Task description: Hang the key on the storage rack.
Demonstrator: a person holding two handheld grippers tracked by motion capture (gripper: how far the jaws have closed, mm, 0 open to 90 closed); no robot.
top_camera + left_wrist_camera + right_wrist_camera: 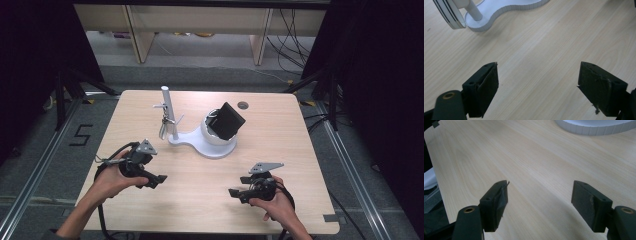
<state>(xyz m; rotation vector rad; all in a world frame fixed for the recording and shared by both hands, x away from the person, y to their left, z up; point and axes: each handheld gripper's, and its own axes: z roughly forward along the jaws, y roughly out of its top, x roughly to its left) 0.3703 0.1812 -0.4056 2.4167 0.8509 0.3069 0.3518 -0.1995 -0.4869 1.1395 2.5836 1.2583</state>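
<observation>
A white stand (200,142) sits mid-table, with an upright post (168,112) at its left end and a white cup-shaped holder (212,134) at its right. A black square object (229,121) leans tilted in the holder. A striped loop-shaped item (163,128) hangs beside the post, and its edge (447,13) is near the stand's base (499,12) in the left gripper view. My left gripper (156,180) (537,85) is open over bare wood, front left of the stand. My right gripper (239,186) (540,201) is open too, near the front right, with the stand's rim (596,127) ahead.
The wooden table (280,150) has a round cable hole (243,105) at the back right. Black tripod legs (75,87) stand on the floor to the left and right. Shelving and cables lie beyond the far edge. A "5" is marked on the floor (81,135).
</observation>
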